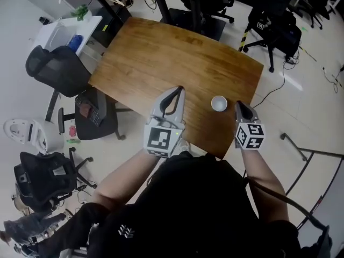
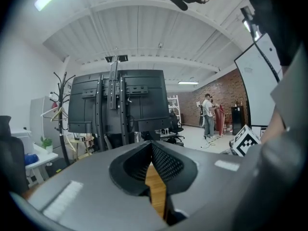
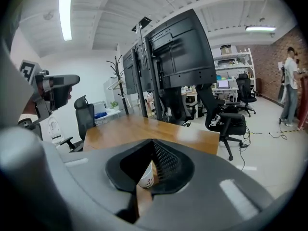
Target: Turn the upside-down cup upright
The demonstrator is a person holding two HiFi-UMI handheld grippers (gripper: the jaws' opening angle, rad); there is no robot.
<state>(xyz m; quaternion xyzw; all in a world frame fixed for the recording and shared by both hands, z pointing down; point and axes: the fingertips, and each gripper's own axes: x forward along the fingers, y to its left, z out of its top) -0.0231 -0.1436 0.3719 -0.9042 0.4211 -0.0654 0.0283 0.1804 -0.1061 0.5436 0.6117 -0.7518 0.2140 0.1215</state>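
Two tools, both with jaws pressed together and nothing between them. Left tool (image 1: 180, 89) has its tip over the table (image 1: 161, 52). Right tool (image 1: 238, 104) sits at the table's near edge.

One cup (image 1: 219, 103), white, stands on the table between the two tips. It is just beside the right tool's tip on that tool's left, not touching it.

One wooden table.

Dark print on the cup's side, too small to read. One black-and-white marker cube on each tool.

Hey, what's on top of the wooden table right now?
Only a white cup, near the table's edge closest to the person. The left tool covers a patch of tabletop beneath it.
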